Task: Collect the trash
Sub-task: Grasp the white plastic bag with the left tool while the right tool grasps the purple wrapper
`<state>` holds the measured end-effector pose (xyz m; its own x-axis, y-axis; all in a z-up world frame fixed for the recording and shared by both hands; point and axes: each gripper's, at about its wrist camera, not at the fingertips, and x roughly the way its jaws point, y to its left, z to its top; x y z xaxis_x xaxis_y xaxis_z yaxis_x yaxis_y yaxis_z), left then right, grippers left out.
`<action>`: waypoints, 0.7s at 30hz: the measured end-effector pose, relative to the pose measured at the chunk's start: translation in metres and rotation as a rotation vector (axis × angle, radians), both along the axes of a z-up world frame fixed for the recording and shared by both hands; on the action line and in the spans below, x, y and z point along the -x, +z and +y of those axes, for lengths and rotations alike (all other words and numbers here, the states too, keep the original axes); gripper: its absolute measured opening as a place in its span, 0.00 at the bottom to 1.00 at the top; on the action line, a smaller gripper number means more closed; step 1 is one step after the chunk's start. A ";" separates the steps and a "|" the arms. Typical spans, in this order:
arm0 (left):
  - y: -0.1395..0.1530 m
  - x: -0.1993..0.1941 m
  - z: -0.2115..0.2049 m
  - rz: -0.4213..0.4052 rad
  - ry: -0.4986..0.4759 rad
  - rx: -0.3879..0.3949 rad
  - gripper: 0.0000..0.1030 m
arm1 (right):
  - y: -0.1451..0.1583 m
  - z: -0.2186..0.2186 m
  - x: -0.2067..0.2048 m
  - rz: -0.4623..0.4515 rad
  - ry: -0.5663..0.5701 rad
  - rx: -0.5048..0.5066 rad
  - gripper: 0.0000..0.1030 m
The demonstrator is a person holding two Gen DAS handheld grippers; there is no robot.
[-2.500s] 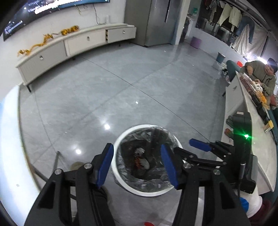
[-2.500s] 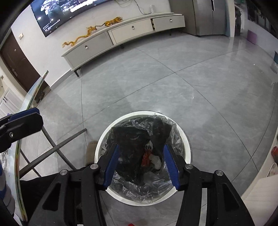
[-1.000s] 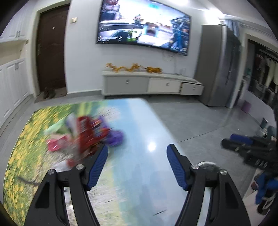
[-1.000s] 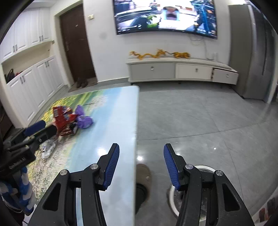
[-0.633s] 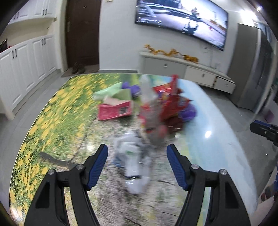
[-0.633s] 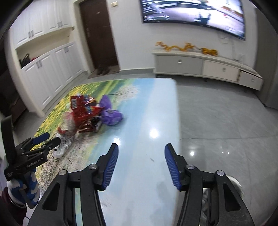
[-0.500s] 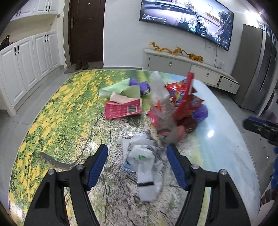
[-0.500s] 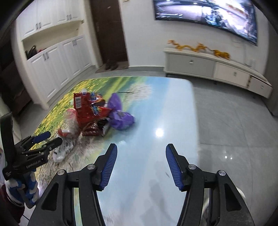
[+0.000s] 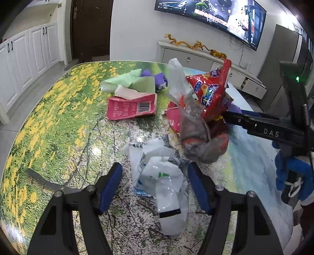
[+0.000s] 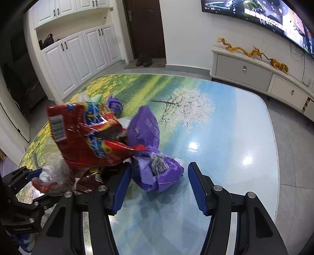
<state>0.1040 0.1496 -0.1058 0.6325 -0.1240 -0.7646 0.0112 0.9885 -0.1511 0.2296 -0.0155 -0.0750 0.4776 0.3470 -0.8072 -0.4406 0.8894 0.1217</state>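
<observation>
Trash lies in a heap on a table printed with a flower meadow (image 9: 49, 121). My left gripper (image 9: 155, 182) is open around a crumpled white plastic bag (image 9: 161, 176). Beyond it lie a clear bag with red and grey contents (image 9: 198, 141), a red snack bag (image 9: 212, 94), a pink packet (image 9: 131, 107) and green paper (image 9: 127, 82). My right gripper (image 10: 159, 184) is open just in front of a purple bag (image 10: 157, 168), next to the red snack bag (image 10: 88, 137). The right gripper body shows in the left wrist view (image 9: 270, 131).
The table's blue glossy part (image 10: 225, 137) stretches right to a rounded edge. Behind stand a low white TV cabinet (image 10: 255, 76), a wall TV (image 9: 212, 11), white cupboards (image 10: 78, 55) and a dark door (image 9: 90, 29). The left gripper body shows at lower left of the right wrist view (image 10: 23, 196).
Both grippers swung from above the lined trash bin to the table. The left closed in on the white plastic bag, the right on the purple bag. Both stayed open.
</observation>
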 end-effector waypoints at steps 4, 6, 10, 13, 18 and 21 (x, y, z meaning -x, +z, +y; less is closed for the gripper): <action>0.000 0.004 0.001 -0.003 -0.009 -0.001 0.43 | -0.001 -0.013 0.012 0.004 -0.004 -0.007 0.38; 0.000 0.009 0.002 -0.001 -0.007 0.009 0.40 | 0.000 -0.022 0.019 0.004 -0.014 -0.005 0.37; 0.001 0.021 0.006 -0.003 0.008 0.019 0.37 | 0.002 -0.043 0.037 0.010 -0.036 0.000 0.35; 0.004 0.030 0.009 -0.006 0.030 0.014 0.36 | 0.005 -0.058 0.057 0.009 -0.059 0.007 0.35; 0.018 0.050 0.015 -0.041 0.069 -0.005 0.36 | 0.014 -0.083 0.090 -0.005 -0.107 -0.003 0.35; 0.032 0.063 0.015 -0.076 0.078 -0.006 0.36 | 0.025 -0.098 0.108 -0.026 -0.136 -0.027 0.35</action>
<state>0.0412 0.1641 -0.0736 0.6961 -0.0674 -0.7148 -0.0551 0.9876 -0.1468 0.1219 -0.1131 -0.0501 0.5420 0.2993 -0.7853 -0.3199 0.9376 0.1366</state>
